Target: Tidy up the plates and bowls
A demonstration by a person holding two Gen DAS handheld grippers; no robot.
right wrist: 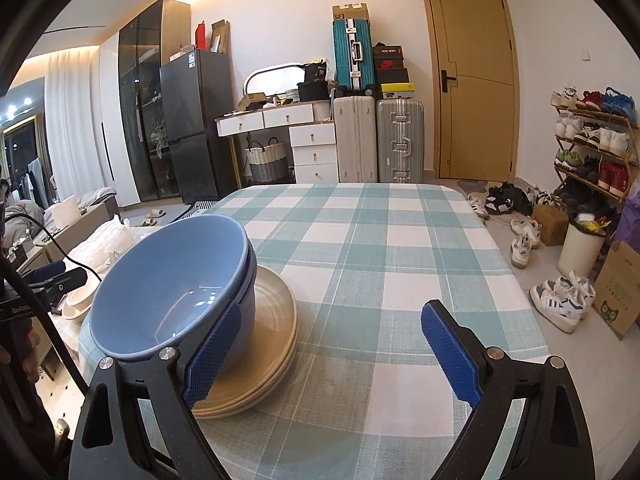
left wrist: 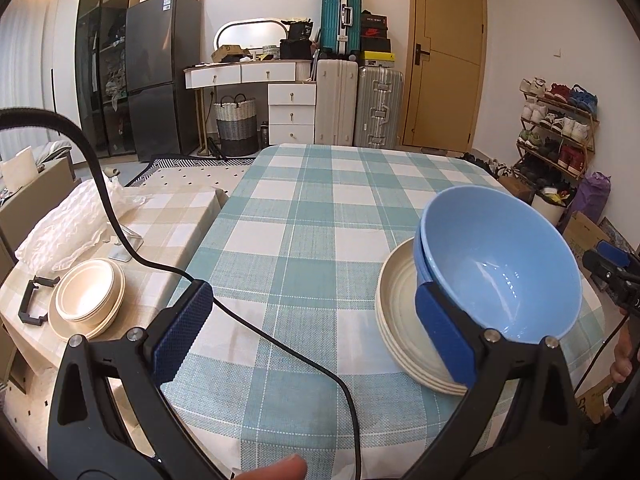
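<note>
Two nested blue bowls (left wrist: 500,264) (right wrist: 168,280) sit tilted on a stack of cream plates (left wrist: 400,312) (right wrist: 272,320) on the checked table (left wrist: 304,208) (right wrist: 360,240). My left gripper (left wrist: 314,334) is open with only cloth between its fingers, and its right finger (left wrist: 444,336) stands just in front of the stack. My right gripper (right wrist: 331,352) is open too. Its left finger (right wrist: 212,352) is by the stack's right side, and whether it touches is unclear. More cream bowls on a cream plate (left wrist: 88,300) (right wrist: 78,304) rest on the lower side table.
The beige checked side table (left wrist: 168,220) at the left also carries crumpled white wrapping (left wrist: 68,228) and a black bracket (left wrist: 30,300). A black cable (left wrist: 280,340) trails over the cloth. Shoes (right wrist: 560,300), a bin (right wrist: 580,248) and boxes crowd the floor at the right.
</note>
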